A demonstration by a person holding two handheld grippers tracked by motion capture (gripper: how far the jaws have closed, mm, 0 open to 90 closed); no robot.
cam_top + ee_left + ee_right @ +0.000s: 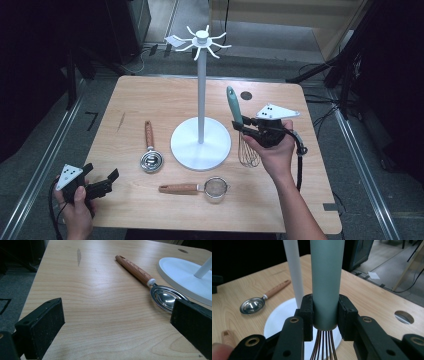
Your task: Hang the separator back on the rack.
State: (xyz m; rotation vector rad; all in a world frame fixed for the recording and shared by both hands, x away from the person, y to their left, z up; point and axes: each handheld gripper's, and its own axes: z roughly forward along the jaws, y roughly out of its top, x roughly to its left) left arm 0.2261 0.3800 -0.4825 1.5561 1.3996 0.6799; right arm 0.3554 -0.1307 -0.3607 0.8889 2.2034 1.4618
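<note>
Teal-handled whisk [241,131] pinched at the handle's lower end by the right gripper [248,127], wires hanging just right of the white hook stand [201,142], left gripper [104,184] held with jaws spread at the table's [150,100] near-left corner, wood-handled scoop [149,155] and strainer [197,188] lying nearby.

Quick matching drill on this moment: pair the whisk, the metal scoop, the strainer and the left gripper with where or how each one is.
Things:
1. whisk
2. metal scoop
3. strainer
4. left gripper

States:
A. open, at the table's near left edge
B. lying left of the white stand's base
C. handle clamped in the right gripper
D. lying in front of the base, nearest the person

Pairs: 1-C, 2-B, 3-D, 4-A
</note>
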